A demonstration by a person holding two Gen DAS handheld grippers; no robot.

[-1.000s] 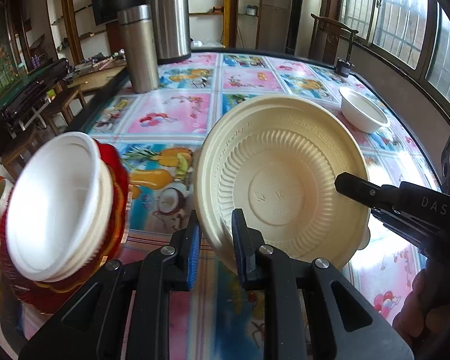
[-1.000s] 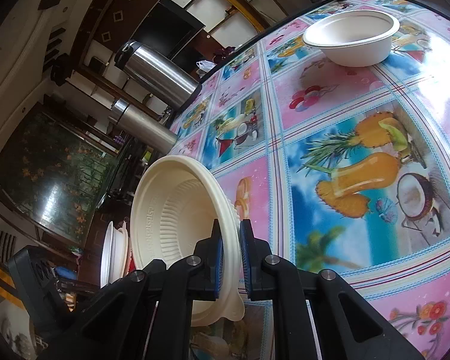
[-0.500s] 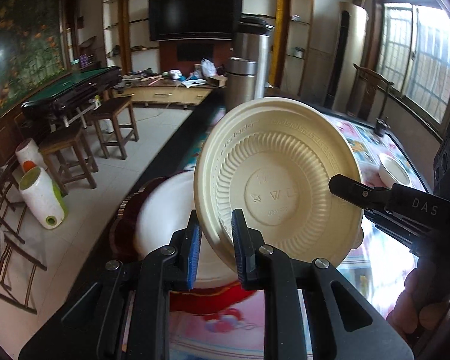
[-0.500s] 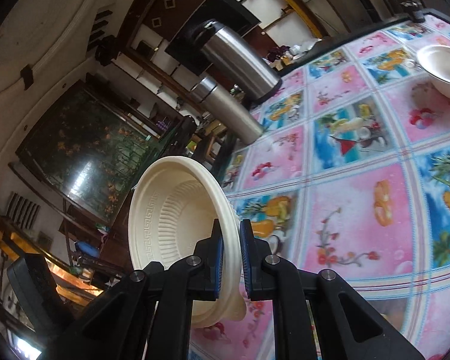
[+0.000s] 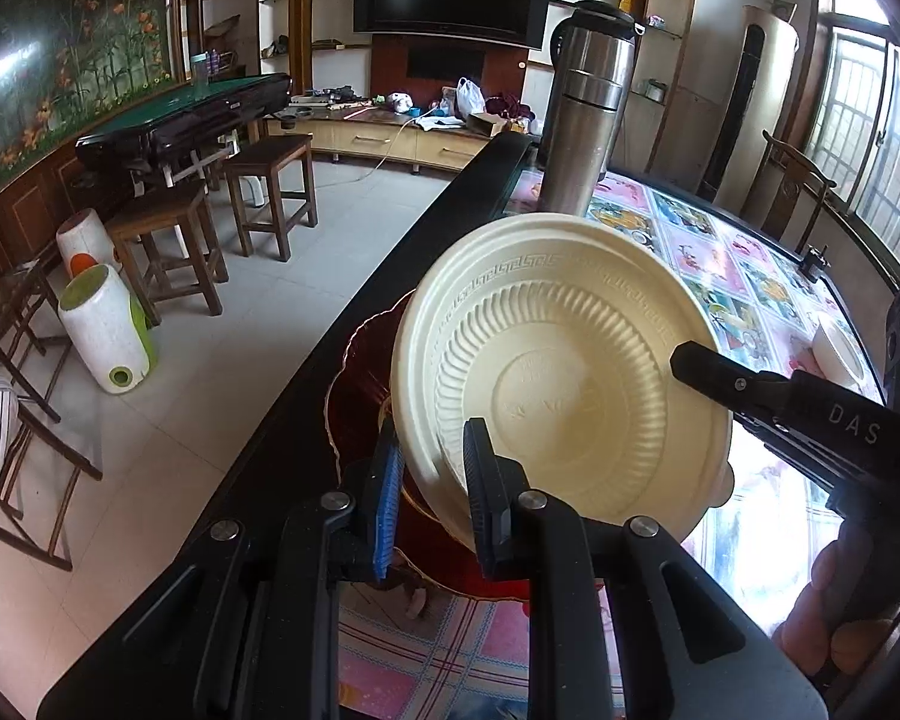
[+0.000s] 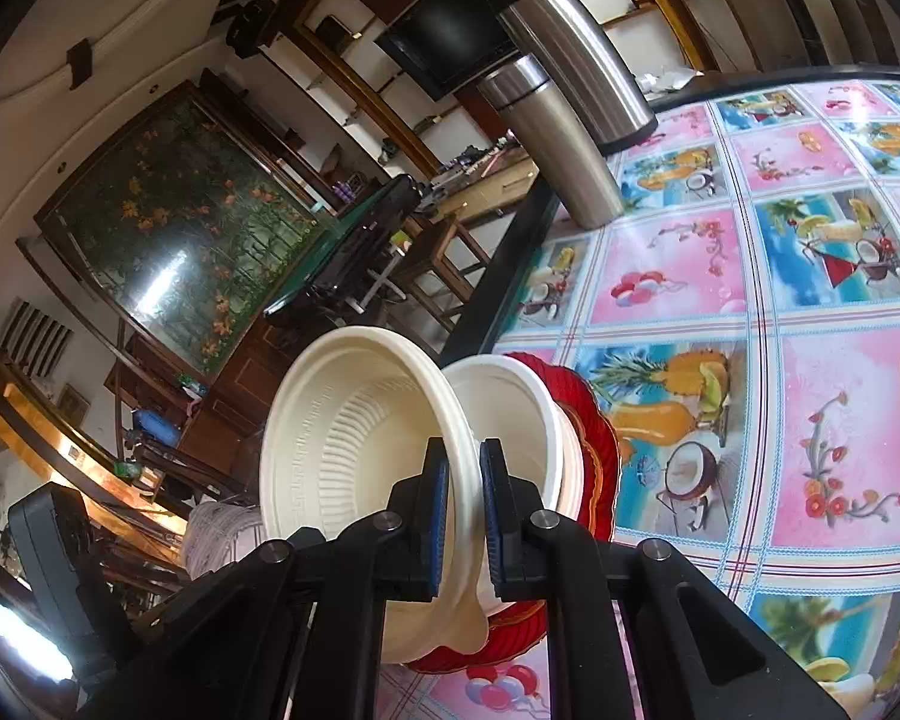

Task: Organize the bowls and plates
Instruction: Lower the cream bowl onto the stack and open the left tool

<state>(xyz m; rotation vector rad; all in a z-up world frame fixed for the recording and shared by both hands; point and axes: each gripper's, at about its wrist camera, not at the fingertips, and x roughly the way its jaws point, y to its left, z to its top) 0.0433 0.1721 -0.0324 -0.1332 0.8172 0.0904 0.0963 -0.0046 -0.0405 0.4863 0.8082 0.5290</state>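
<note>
Above the worktop edge, one cream plate, round, with ribbed walls and an embossed rim band, hangs tilted between two grippers. At its 7 o'clock rim the left gripper is clamped on it; the right gripper pinches the opposite rim. Just beyond it sits one smooth white bowl nested on one scalloped red plate. One more white bowl rests at 3 o'clock, well apart. Two brushed-steel flasks stand at 12 o'clock on the glossy fruit-print cloth.
</note>
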